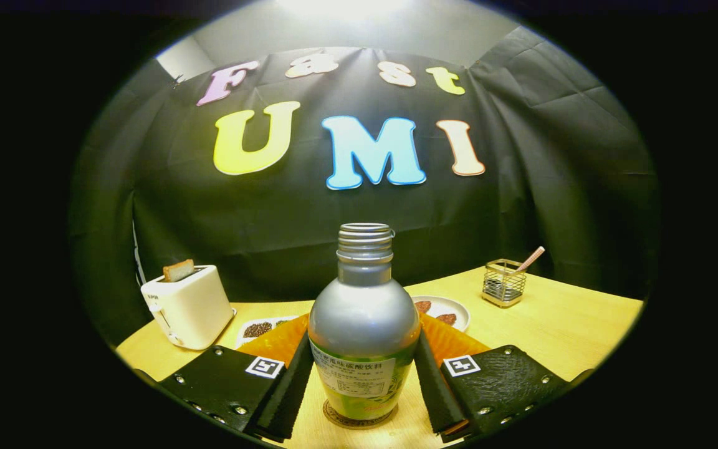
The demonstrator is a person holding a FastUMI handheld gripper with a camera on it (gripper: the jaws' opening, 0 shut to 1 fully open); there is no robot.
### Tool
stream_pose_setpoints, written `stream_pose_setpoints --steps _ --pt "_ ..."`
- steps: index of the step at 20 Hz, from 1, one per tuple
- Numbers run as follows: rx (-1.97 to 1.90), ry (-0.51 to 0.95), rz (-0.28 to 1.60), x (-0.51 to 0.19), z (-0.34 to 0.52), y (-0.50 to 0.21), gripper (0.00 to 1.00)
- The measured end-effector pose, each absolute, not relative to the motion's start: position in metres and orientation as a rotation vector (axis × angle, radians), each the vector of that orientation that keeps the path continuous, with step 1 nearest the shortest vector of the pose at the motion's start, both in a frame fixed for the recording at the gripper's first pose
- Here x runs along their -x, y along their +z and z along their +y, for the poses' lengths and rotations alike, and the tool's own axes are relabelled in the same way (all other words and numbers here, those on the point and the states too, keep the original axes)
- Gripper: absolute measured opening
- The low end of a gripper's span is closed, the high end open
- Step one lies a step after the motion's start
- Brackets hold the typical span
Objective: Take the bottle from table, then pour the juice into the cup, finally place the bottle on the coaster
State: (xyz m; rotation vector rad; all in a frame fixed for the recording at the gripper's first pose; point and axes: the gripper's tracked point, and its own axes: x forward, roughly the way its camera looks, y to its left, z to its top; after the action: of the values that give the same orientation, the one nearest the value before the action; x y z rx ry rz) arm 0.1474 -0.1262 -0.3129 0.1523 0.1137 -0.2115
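One bottle (363, 324), uncapped, upright on one coaster (359, 416), between gripper (362, 380) fingers flanking it; contact unclear. One toaster (187, 305) at ten o'clock; one plate (443, 310) at one o'clock.

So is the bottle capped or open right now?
Open: the bottle shows bare neck threads with no cap, standing upright between the gripper's fingers.

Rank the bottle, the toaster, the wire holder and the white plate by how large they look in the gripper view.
1. Bottle, between the gripper fingers on a coaster; its nearness inflates it.
2. Toaster.
3. Wire holder and white plate: alike, the plate half hidden, so unranked.
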Motion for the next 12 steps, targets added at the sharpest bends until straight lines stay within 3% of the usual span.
stream_pose_setpoints --steps 12 --pt "-0.044 -0.16 0.18 -0.167 -0.103 -0.36 0.79"
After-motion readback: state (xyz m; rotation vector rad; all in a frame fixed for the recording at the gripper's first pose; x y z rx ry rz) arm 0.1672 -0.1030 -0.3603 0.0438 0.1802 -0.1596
